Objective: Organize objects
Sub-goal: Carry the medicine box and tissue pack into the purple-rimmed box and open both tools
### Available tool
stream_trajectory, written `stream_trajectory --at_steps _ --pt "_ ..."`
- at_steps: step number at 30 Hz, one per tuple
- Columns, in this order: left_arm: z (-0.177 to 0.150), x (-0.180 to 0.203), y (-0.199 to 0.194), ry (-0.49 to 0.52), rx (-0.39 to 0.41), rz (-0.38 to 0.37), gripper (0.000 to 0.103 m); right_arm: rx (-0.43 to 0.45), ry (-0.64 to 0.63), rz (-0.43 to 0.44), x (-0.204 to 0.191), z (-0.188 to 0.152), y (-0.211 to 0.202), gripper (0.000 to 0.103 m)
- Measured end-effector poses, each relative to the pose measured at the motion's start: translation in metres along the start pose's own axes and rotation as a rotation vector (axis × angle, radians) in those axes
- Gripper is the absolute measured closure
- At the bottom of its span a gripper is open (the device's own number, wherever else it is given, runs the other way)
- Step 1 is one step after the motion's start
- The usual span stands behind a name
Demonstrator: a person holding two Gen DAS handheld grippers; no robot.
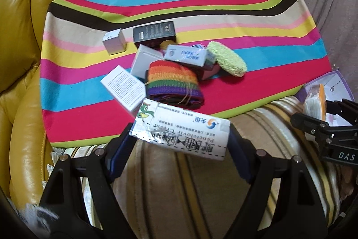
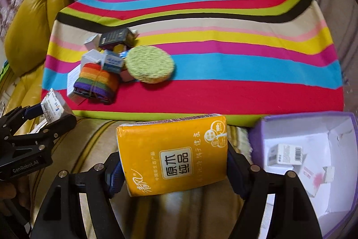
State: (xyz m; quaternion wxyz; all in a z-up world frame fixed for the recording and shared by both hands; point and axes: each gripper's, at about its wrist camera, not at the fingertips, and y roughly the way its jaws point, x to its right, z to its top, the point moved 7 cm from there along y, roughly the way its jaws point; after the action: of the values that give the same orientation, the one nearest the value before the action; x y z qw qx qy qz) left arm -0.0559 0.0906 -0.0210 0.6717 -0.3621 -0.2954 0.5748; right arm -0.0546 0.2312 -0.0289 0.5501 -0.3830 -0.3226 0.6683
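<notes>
Two loads hang in your grippers, nearest the cameras. Your left gripper (image 1: 180, 138) stands about half open, its blue pads pressed on the ends of a white medicine box (image 1: 181, 133), which it holds crosswise over the striped sofa cushion (image 1: 179, 189). Your right gripper (image 2: 174, 162) is set about as wide, clamped on the sides of a yellow tissue pack (image 2: 173, 152). The pack is soft; if it gives under the pads, it may sag or slide out while you swing it.

Just beside the right gripper, on its right, sits the purple bin (image 2: 257, 133), with a small white carton (image 2: 284, 153) and a pink-marked one (image 2: 313, 176) already lying on its white floor. You risk clipping the near wall and tipping the bin if the pack comes in low. Both grippers are near each other, so heading for the bin together invites a knock that could jar either load loose.

Farther off, on the striped board (image 1: 246, 59), the remaining clutter sits heaped: a rainbow strap (image 1: 173, 84), white boxes, a blue-grey box (image 1: 185, 56), a green scrubber (image 1: 227, 59), a black box (image 1: 154, 31). Several lean on each other, so pulling one out may topple its neighbours, and those near the front edge could slide off.
</notes>
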Motion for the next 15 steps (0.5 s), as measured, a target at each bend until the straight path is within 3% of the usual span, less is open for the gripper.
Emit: stream_trajectory --at_steps 6,11,15 --pt "0.006 0.002 -0.016 -0.045 0.057 -0.004 0.021 0.010 0.050 -0.019 0.022 -0.004 -0.008 0.027" --pt "0.006 0.005 -0.032 -0.053 0.104 -0.060 0.021 0.025 0.077 -0.038 0.034 -0.008 -0.014 0.027" --pt "0.002 0.018 -0.035 -0.028 0.087 -0.079 0.021 0.030 0.105 -0.053 0.043 -0.012 -0.019 0.027"
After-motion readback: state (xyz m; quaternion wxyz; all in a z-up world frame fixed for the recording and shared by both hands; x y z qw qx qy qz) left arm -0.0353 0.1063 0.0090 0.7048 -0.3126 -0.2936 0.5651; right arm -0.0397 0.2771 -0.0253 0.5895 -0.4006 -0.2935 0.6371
